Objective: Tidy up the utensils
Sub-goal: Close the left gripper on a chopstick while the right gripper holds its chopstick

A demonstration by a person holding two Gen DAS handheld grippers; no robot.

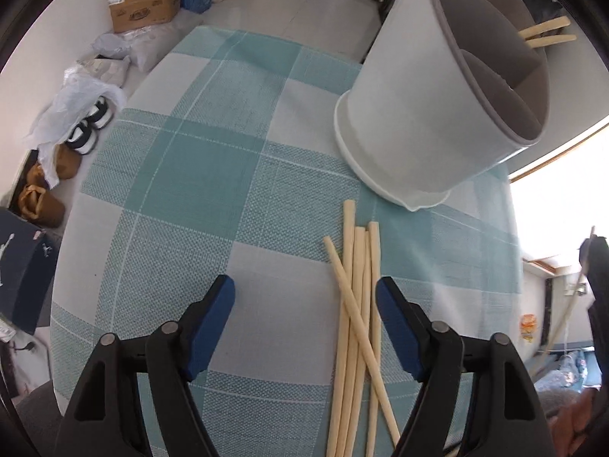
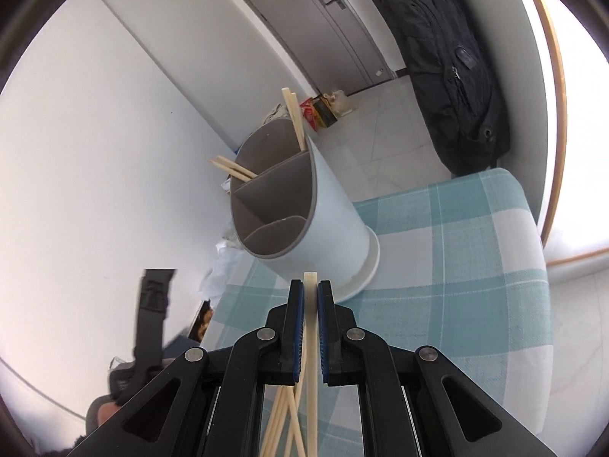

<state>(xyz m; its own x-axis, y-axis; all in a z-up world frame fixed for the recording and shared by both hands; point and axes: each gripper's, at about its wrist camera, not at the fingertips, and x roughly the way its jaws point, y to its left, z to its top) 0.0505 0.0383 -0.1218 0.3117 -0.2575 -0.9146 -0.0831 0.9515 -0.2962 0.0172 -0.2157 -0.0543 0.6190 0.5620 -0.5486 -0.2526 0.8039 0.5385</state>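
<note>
Several pale wooden chopsticks lie in a loose bundle on the checked tablecloth. My left gripper hangs open above them; they lie between its blue pads, nearer the right one, and neither pad presses on them. Behind stands a white utensil holder with grey dividers and chopsticks in its far compartment. In the right wrist view my right gripper is shut on a single chopstick, held above the table in front of the holder. More loose chopsticks show below it.
The table's left edge drops to a floor with a cardboard box, plastic bags, shoes and a dark box. A black backpack hangs beyond the table. A person's hand with the other gripper is at the left.
</note>
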